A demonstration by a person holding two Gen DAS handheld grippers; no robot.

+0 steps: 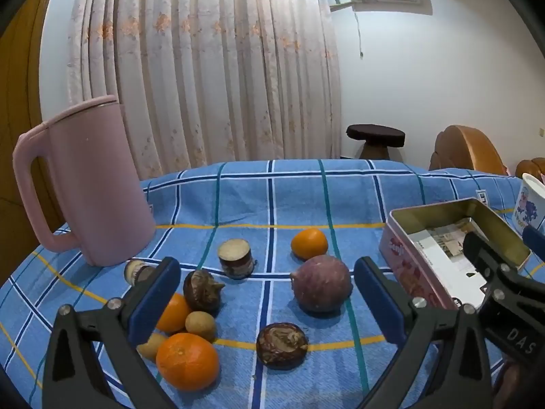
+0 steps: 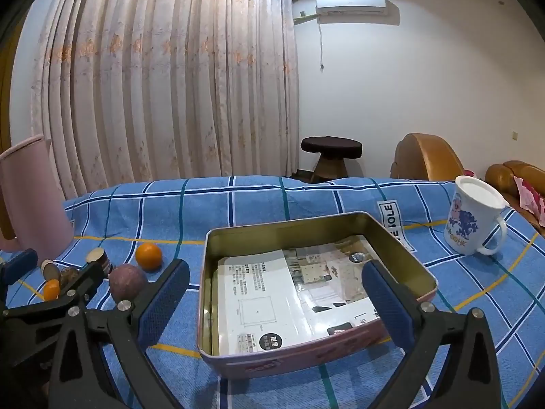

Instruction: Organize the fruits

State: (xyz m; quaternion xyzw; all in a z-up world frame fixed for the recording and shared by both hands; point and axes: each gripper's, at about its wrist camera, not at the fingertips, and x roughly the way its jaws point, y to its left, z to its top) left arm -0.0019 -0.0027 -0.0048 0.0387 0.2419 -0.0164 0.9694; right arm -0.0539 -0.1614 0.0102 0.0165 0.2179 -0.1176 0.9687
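Note:
Fruits lie loose on the blue checked cloth [image 1: 299, 201]. A round purple fruit [image 1: 322, 283] and a dark brown one [image 1: 282, 345] sit between the wide-open jaws of my left gripper [image 1: 269, 301], untouched. Several oranges [image 1: 187, 361] [image 1: 309, 243], small tan fruits [image 1: 201, 324] and another brown one [image 1: 202, 290] cluster by its left finger. A pink tin [image 2: 419, 272] lined with paper stands open at the right. My right gripper [image 2: 277, 303] hovers open over the tin's near side, empty. In the right wrist view the purple fruit [image 2: 127, 283] lies left of the tin.
A tall pink jug [image 1: 95, 184] stands at the table's left. Two short cut cane pieces [image 1: 235, 259] [image 1: 136, 271] lie near it. A white mug [image 2: 471, 218] with a blue print stands right of the tin. Beyond the table are curtains, a dark stool [image 2: 331, 153] and a brown sofa.

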